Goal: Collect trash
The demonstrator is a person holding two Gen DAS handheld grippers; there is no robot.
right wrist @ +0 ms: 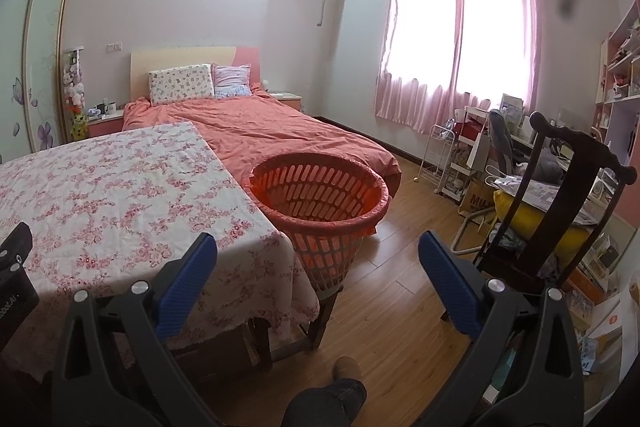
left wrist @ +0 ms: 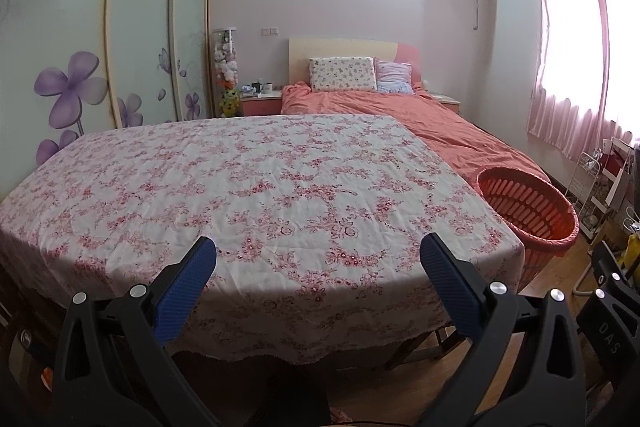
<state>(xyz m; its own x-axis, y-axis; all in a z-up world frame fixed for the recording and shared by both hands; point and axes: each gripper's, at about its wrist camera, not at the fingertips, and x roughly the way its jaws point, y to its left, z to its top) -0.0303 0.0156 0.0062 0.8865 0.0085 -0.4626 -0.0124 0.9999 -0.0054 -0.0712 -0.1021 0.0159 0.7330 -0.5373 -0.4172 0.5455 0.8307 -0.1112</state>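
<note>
Waiting for trash, an orange slatted basket (right wrist: 320, 195) is standing just off the desk's far right corner, raised on a small stand so its rim is sitting near desk height, likely for easy drops. No trash is showing on the floral cloth covering the desk (left wrist: 248, 179). Both the left hand-held gripper (left wrist: 318, 281) and the right hand-held gripper (right wrist: 318, 281) are hovering at the near edge, spread wide and gripping nothing. A bed (right wrist: 256, 123) is lying beyond.
</note>
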